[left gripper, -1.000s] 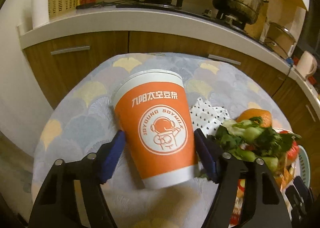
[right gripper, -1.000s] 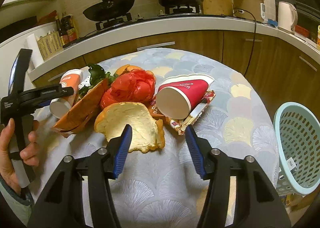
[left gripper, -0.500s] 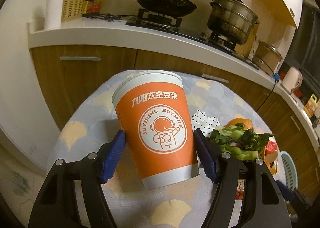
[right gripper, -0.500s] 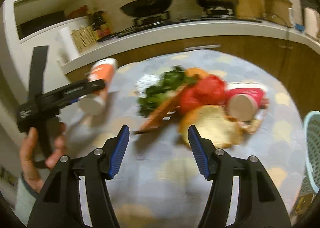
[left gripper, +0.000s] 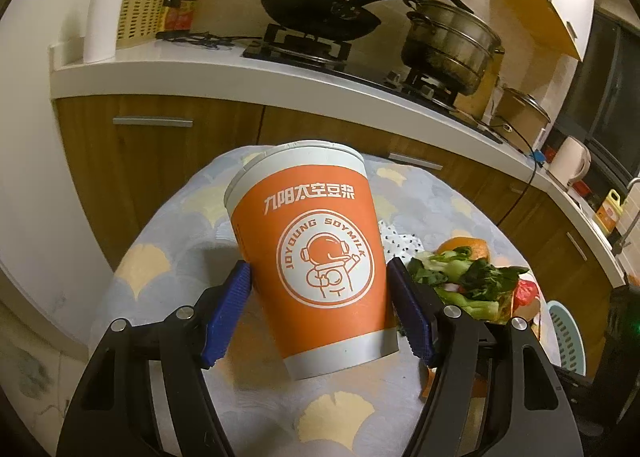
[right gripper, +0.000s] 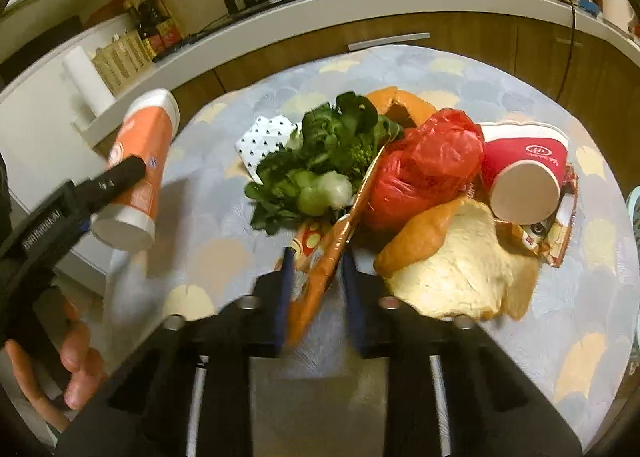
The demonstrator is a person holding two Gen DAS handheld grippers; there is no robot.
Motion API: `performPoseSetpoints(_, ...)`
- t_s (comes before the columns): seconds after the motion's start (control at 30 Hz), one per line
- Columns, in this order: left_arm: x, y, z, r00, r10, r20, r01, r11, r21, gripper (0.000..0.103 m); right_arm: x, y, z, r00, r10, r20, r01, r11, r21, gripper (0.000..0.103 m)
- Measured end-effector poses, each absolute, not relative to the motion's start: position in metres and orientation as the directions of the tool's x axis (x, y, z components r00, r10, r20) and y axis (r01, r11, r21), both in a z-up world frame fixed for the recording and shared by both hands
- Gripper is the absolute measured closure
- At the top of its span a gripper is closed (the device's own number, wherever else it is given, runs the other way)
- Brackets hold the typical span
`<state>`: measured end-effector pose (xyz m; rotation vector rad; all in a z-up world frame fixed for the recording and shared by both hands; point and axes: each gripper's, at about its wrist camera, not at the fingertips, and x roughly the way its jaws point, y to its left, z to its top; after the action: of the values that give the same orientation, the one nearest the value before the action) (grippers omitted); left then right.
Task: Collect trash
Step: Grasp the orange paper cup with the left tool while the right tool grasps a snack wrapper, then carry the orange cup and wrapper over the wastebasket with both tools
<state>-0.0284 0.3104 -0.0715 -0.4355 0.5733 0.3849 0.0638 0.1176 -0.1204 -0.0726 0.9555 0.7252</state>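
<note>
Your left tongs (left gripper: 318,311) pinch the light, crushable cup (left gripper: 310,253) low on its wall; your right tongs (right gripper: 316,293), nearly closed, straddle the limp, slippery wrapper (right gripper: 324,257) edge—squeeze gently.

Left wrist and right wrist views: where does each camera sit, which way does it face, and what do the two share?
Left wrist: on the left gripper, looking along its blue fingers at the orange cup held off the table, stove behind; only the gripper shows.
Right wrist: on the right gripper, tilted down at the trash pile, its fingers around the orange wrapper; the person's left hand shows.
Shared: orange cup, table, greens, stove counter.
</note>
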Motion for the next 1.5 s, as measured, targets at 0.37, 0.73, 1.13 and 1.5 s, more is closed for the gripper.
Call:
performPoseSetpoints(0.37, -0.025, 0.289, -0.054, 0.813, 0.184, -0.553, -0.398, 0.868, -0.297, 0.036, 0.037, 0.078, -0.079, 0.455, 0.554, -0.698, -0.622, 0.758, 0.197, 0.099)
performPoseSetpoints(0.73, -0.010, 0.235, -0.027, 0.857, 0.091, -0.507, -0.267, 0.920, -0.288, 0.036, 0.049, 0.015, -0.037, 0.598, 0.540, -0.592, -0.536, 0.819, 0.205, 0.099)
performPoseSetpoints(1.13, 0.042, 0.118, -0.014, 0.853, -0.071, -0.517, -0.048, 0.976, -0.214, 0.036, 0.088, -0.115, -0.031, 0.742, 0.376, -0.555, -0.293, 0.926, 0.236, 0.099)
performPoseSetpoints(1.5, 0.107, 0.003, -0.035, 0.762, -0.257, -0.595, 0.156, 0.964, -0.216, 0.035, 0.115, -0.237, -0.068, 0.750, 0.210, -0.628, -0.039, 0.961, 0.275, 0.099)
